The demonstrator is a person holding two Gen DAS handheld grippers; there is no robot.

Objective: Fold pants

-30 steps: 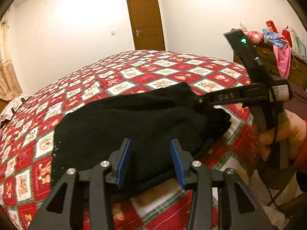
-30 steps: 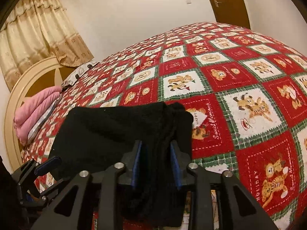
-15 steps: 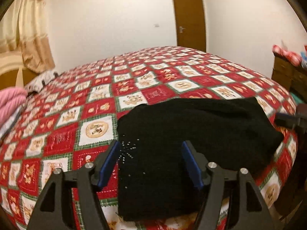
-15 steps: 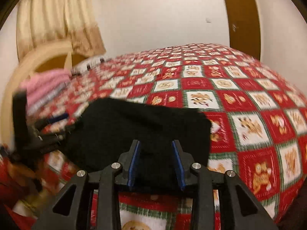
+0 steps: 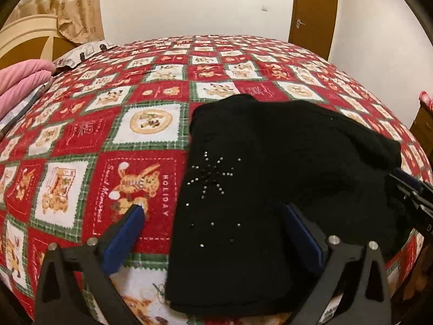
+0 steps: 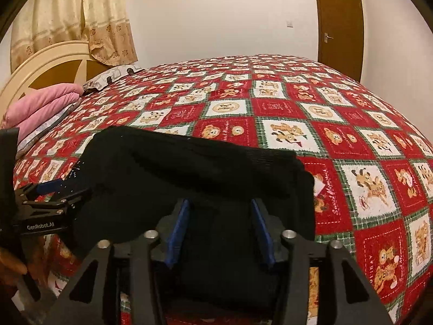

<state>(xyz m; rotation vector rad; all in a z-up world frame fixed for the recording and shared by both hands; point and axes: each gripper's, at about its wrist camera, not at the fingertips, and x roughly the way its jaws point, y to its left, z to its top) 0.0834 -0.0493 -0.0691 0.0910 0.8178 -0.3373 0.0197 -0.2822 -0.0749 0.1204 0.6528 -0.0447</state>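
Pants (image 5: 270, 195) folded on quilt (image 5: 108, 135); your left gripper (image 5: 213, 233) and right gripper (image 6: 220, 233) just opened wide, gripping nothing: fold likely done.

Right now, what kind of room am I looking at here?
Most likely a bedroom in a home. A large bed with a red patchwork quilt fills the view, with a curved headboard and curtains behind it, plus a wooden door. Black pants lie on the quilt.

Home bedrm: bed (image 6: 311, 113), headboard (image 6: 40, 65).
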